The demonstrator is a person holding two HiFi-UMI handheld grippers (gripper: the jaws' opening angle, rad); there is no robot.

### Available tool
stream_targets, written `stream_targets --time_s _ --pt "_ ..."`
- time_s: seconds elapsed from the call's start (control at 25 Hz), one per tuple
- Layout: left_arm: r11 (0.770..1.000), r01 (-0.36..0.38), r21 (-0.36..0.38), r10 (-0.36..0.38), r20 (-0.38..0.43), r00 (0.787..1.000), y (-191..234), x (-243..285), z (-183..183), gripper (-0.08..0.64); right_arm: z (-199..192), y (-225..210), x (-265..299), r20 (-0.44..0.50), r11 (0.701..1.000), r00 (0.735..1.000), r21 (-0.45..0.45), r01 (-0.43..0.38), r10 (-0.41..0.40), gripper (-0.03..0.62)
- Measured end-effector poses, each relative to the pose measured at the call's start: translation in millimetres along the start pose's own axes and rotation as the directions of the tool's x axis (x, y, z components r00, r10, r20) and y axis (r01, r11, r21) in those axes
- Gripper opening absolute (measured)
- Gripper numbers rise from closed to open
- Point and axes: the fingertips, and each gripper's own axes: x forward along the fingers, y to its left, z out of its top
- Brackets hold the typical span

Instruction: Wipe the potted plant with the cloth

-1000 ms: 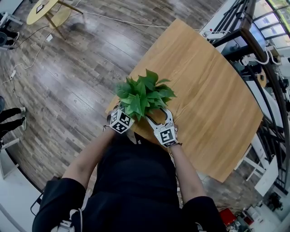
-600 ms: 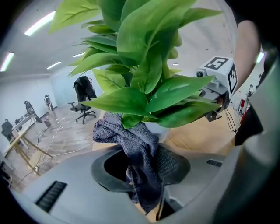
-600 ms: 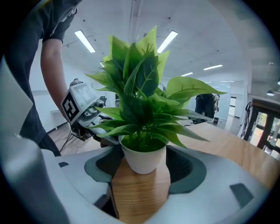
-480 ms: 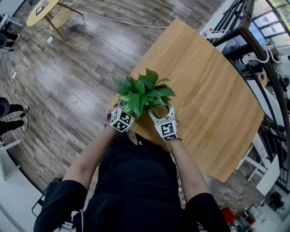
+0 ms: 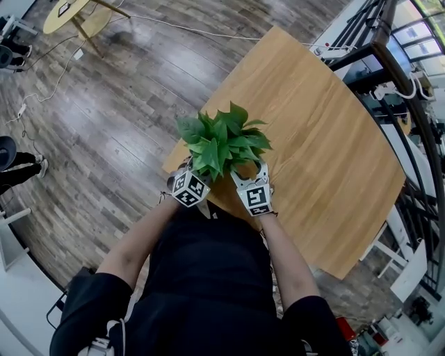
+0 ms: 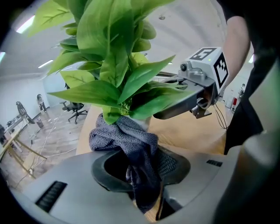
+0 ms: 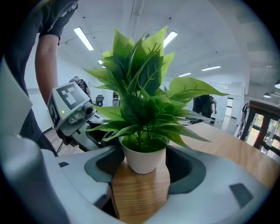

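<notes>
A leafy green plant [image 5: 222, 142] in a small white pot [image 7: 142, 158] stands near the wooden table's [image 5: 320, 139] near corner. In the right gripper view my right gripper [image 7: 142, 153] has the pot between its jaws, with a pad against each side of it. My left gripper [image 6: 140, 168] is shut on a dark grey cloth [image 6: 127, 138], whose bunched end presses against the lowest leaves [image 6: 109, 94] by the pot. In the head view both grippers, left [image 5: 189, 186] and right [image 5: 253, 188], sit just under the foliage, which hides their fingertips.
The plant stands close to the table edge [image 5: 182, 149] above a wood-plank floor [image 5: 104, 111]. A small round table [image 5: 66, 15] and cables lie far left. Black railings [image 5: 410, 104] run along the right.
My right gripper has moved forward under the leaves and its jaws have come in around the pot. The left gripper has stayed by the plant with the cloth.
</notes>
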Motion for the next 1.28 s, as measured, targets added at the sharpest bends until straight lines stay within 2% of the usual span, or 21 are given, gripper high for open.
stream_targets --time_s 0.2,0.36,0.52,0.72,0.92,1.08,1.2,1.28 --pt "1.000 -0.016 -0.015 0.015 -0.009 1.000 10 1 0 0.163 -4 14 -11 -0.027 0.997 0.999 -0.067 -0.046 0.044 0.298" --pt "0.996 -0.061 -0.073 0.060 -0.013 0.998 32 -3 -8 0.163 -10 32 -20 -0.037 0.989 0.995 -0.116 -0.095 0.091 0.298" --pt "0.996 -0.070 -0.059 0.069 -0.023 0.997 37 -4 -12 0.163 -22 10 -16 -0.059 0.998 0.998 -0.063 -0.018 0.014 0.299" --pt "0.997 -0.069 -0.017 0.068 -0.034 0.997 32 0 -7 0.163 1 7 -3 -0.008 0.996 0.999 -0.083 -0.040 0.039 0.299" --pt "0.994 -0.107 -0.031 0.105 -0.051 0.993 28 3 -1 0.163 6 6 -2 -0.012 0.997 1.000 -0.071 0.014 -0.015 0.299" --pt "0.998 -0.058 -0.029 0.057 -0.032 0.998 12 4 6 0.163 -2 -1 -3 -0.018 0.998 0.998 -0.006 0.066 -0.066 0.299" --pt "0.999 -0.009 -0.036 0.009 -0.025 1.000 -4 4 3 0.163 0 0 1 -0.025 0.995 0.995 -0.001 0.098 -0.098 0.299" --pt "0.998 -0.004 -0.061 0.003 -0.013 1.000 -8 3 0 0.163 0 3 3 -0.027 0.994 0.994 0.001 0.105 -0.105 0.299"
